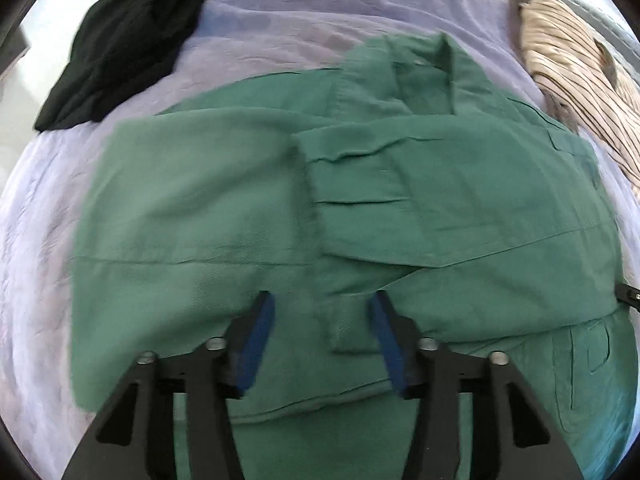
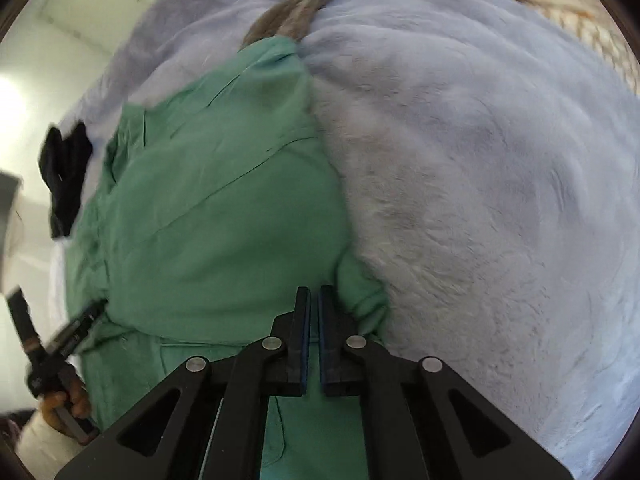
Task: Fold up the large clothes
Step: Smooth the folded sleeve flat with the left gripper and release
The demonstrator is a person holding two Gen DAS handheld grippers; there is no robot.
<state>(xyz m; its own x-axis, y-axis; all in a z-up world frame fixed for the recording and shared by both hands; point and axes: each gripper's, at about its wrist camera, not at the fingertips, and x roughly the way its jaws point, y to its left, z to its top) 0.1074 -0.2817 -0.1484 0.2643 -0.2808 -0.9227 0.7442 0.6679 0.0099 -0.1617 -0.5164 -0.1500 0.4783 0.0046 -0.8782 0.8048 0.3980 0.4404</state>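
A large green shirt lies spread and partly folded on a pale lavender blanket, collar at the far side. In the left wrist view my left gripper hovers over the shirt's near part, open, with its blue pads apart and nothing pinched. In the right wrist view my right gripper is shut at the shirt's near right edge, where the cloth bunches. Whether fabric is caught between its pads cannot be told.
A black garment lies crumpled at the far left and a tan striped one at the far right. The fluffy blanket stretches to the right of the shirt. A person's hand holds the left gripper at the lower left.
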